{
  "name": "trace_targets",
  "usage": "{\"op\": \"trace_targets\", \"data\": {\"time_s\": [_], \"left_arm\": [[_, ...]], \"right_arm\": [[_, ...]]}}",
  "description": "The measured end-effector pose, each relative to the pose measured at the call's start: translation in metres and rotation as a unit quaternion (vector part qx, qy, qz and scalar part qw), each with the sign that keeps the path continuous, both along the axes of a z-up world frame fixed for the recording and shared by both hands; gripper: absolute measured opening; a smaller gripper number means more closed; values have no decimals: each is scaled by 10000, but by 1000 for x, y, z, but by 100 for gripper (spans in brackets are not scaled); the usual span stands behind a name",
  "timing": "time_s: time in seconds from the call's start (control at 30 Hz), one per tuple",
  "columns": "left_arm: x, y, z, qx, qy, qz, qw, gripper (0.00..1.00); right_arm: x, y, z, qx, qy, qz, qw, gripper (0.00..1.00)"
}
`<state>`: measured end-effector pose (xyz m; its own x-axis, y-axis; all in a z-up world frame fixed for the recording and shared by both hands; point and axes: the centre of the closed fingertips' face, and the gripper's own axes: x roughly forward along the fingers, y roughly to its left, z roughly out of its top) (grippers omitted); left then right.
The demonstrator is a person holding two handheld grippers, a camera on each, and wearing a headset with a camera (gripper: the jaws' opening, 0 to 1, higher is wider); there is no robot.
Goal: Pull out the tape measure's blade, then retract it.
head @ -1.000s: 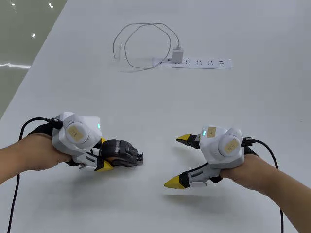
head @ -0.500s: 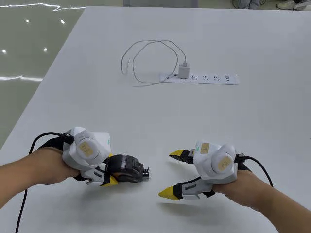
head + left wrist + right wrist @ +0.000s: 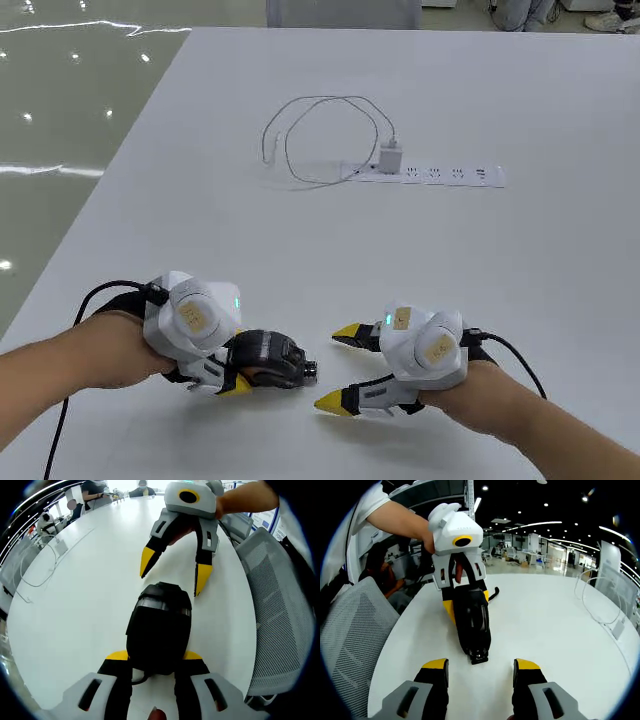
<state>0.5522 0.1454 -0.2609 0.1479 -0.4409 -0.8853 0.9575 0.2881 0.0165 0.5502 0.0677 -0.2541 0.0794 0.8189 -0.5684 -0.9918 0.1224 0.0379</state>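
Left gripper (image 3: 155,655) pinches black tape measure (image 3: 159,625); right gripper (image 3: 338,367) jaws spread, blade tip (image 3: 479,657) just ahead, apart.

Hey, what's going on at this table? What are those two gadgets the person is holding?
A person is working with hand-held tongs on a white table. The left tongs are clamped on a black tape measure that rests on the table. The right tongs are open and face the tape's end hook across a gap, touching nothing. The blade is not yet pulled out. A power strip with a charger plugged in lies farther back.
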Motion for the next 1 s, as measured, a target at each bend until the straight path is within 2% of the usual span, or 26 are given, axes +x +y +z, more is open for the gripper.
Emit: {"op": "trace_targets", "data": {"time_s": [0.67, 1.0], "left_arm": [[0, 0, 0, 17, 8, 7, 10000, 27], [0, 0, -1, 17, 19, -7, 10000, 28]], "right_arm": [[4, 14, -7, 106, -99, 199, 9997, 31], [1, 15, -11, 83, -120, 335, 9993, 20]]}}
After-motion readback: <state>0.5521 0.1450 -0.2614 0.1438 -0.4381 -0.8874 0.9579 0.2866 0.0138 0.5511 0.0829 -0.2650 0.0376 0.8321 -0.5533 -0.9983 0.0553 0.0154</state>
